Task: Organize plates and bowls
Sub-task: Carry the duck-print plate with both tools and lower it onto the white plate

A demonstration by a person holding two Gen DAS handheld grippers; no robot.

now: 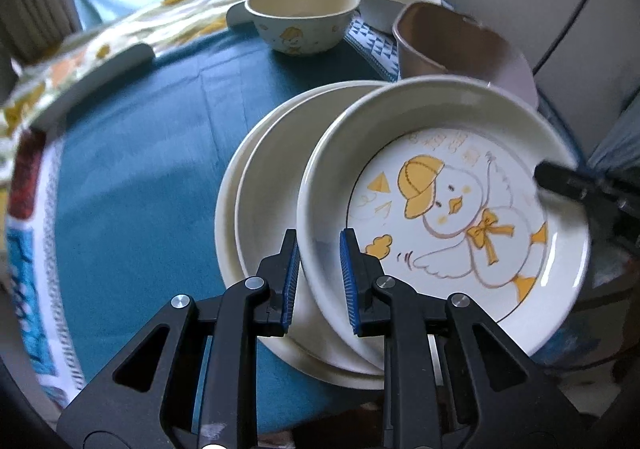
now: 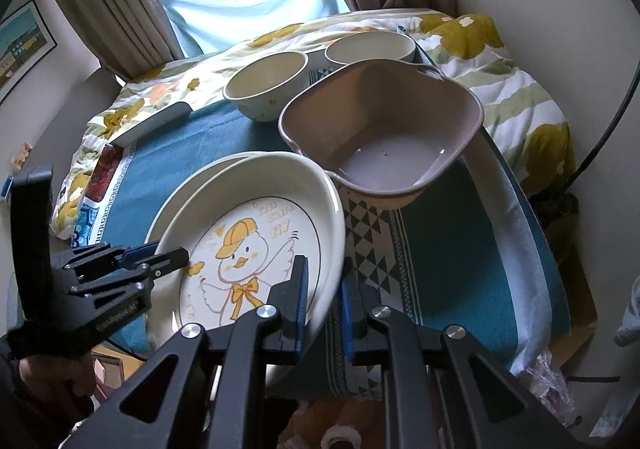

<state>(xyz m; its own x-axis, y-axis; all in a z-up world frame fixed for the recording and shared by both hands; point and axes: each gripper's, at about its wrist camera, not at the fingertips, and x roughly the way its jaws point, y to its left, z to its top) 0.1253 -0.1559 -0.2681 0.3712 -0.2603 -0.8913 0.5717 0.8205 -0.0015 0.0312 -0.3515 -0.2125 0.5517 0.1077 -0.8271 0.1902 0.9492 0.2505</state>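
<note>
Together, both tools point(image 1: 319, 249) point(image 2: 324, 281) pinch the duck plate's point(image 1: 460, 209) opposite rims.

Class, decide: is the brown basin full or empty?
Empty: the brown basin shows its bare floor and inner walls, with nothing inside it.

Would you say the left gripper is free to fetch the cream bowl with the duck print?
Probably not yet: the left gripper is shut on the duck plate's rim. The way to the duck-print bowl over the teal cloth looks open.
</note>
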